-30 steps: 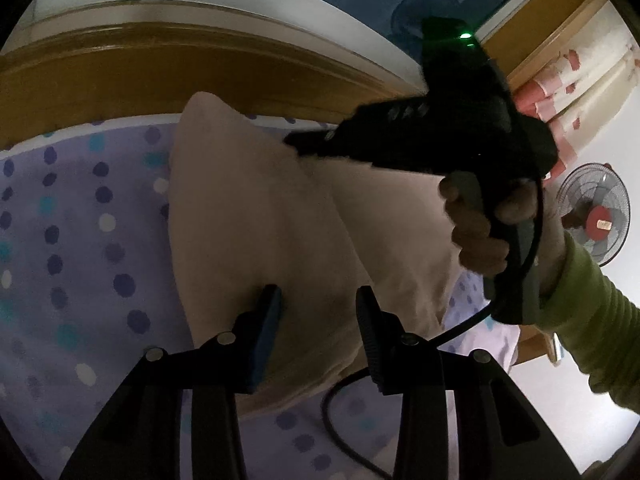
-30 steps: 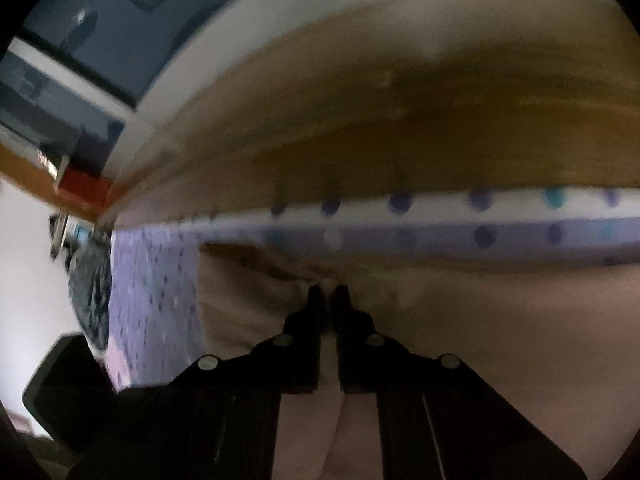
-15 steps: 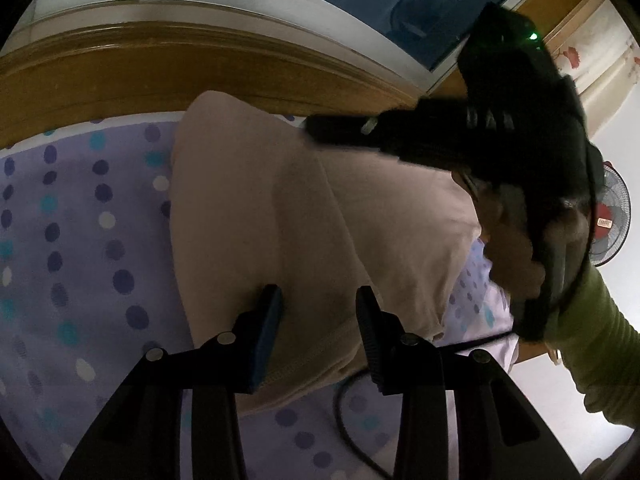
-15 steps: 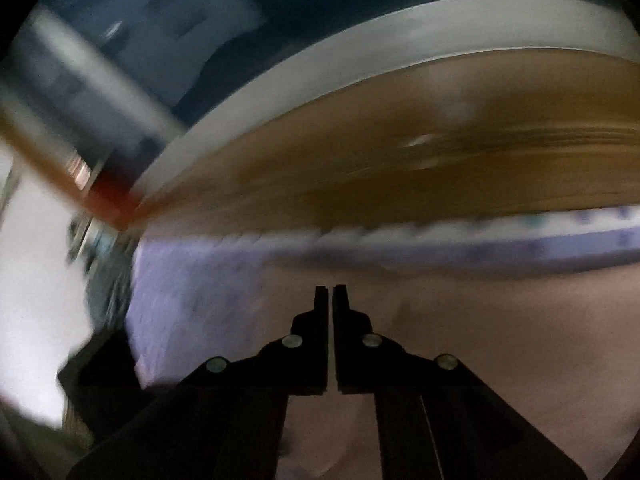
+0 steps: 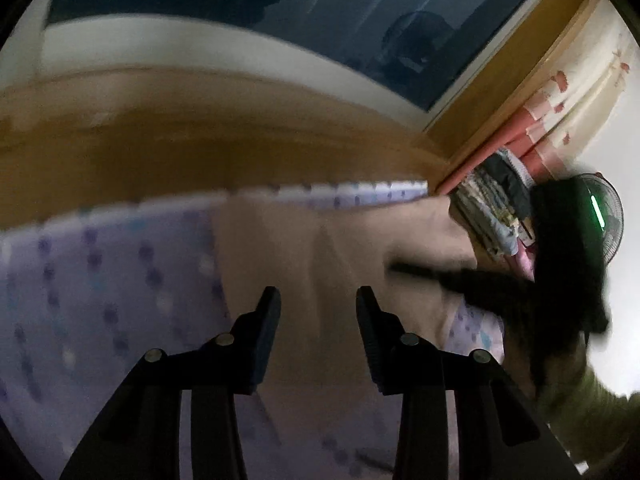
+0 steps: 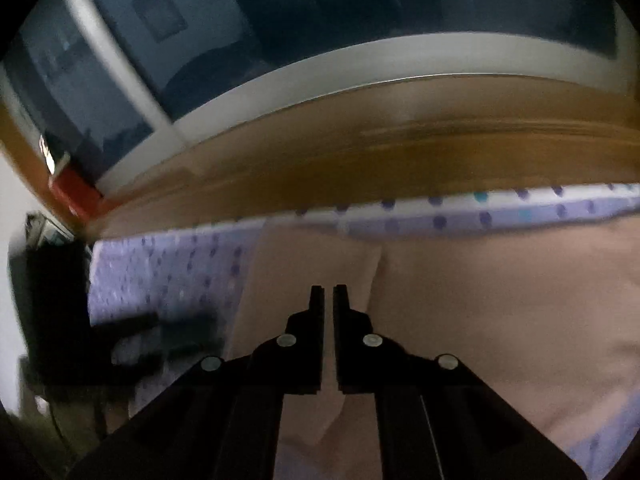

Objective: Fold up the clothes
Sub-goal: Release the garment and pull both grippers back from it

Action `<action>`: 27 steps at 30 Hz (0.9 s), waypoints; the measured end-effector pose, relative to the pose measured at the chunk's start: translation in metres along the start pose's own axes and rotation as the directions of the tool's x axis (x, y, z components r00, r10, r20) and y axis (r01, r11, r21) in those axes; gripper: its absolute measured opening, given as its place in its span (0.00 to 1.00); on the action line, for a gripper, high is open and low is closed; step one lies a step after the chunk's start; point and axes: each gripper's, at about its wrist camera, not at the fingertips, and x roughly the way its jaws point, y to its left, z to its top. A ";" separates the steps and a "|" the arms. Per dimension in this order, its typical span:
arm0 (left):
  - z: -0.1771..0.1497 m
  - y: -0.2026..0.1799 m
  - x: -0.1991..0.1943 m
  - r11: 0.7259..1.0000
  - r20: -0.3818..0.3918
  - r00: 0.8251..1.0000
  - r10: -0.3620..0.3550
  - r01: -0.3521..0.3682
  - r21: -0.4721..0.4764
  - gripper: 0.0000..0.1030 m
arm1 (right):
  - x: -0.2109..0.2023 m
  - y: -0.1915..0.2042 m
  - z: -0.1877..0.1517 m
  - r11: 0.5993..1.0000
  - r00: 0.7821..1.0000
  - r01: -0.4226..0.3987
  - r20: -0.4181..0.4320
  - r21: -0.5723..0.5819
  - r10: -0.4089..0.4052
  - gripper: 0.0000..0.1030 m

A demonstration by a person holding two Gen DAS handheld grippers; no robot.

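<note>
A beige garment (image 5: 320, 248) lies spread on a bed covered by a lilac sheet with purple and teal dots (image 5: 100, 280). In the right wrist view the same garment (image 6: 480, 300) fills the right and centre of the picture, its far edge close to the far edge of the sheet (image 6: 168, 272), with a soft crease running down from that edge toward the gripper. Beyond the bed runs a wooden headboard (image 6: 400, 144), and above it a pale ledge under a dark window (image 5: 280, 4).

The left gripper (image 5: 318, 304) hangs over the near part of the garment with its jaws standing apart; nothing is between them, and the cloth shows through the gap. The right gripper (image 6: 328, 300) has its jaws drawn together, only a thin slit left between the pads. The garment shows behind and below the slit, but whether any fold is pinched there cannot be told.

From the left wrist view, the right gripper appears as a dark, blurred body at the right edge, with a green light (image 5: 596, 216) on it and a green sleeve (image 5: 580, 404) below. Behind it stand a floor fan (image 5: 612, 220), a patterned curtain (image 5: 580, 88) and a heap of mixed clothes (image 5: 496, 208) beside the bed. The left wrist view is smeared throughout.
</note>
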 end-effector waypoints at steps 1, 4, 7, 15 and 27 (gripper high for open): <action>0.011 0.000 0.017 1.000 -0.015 1.000 -0.008 0.009 0.016 0.37 | 0.007 0.010 -0.013 1.000 1.000 0.004 -0.013 0.003 -0.004 0.03; 0.019 0.006 0.037 0.999 -0.073 0.997 0.012 -0.010 0.035 0.38 | 0.025 0.023 -0.044 0.999 0.999 0.011 -0.052 0.039 -0.009 0.03; 0.018 0.016 0.056 1.000 -0.089 0.996 -0.002 0.002 0.001 0.37 | 0.033 0.013 -0.068 0.993 0.998 0.007 -0.070 0.114 0.001 0.03; 0.003 0.024 0.015 0.999 -0.091 0.995 0.040 -0.043 -0.025 0.64 | 0.002 0.063 -0.089 0.977 0.978 0.209 0.005 -0.049 -0.209 0.52; -0.010 0.060 0.039 0.976 -0.131 0.988 -0.082 0.053 -0.211 0.70 | 0.045 0.145 -0.086 0.874 0.934 0.355 0.091 -0.332 -0.345 0.68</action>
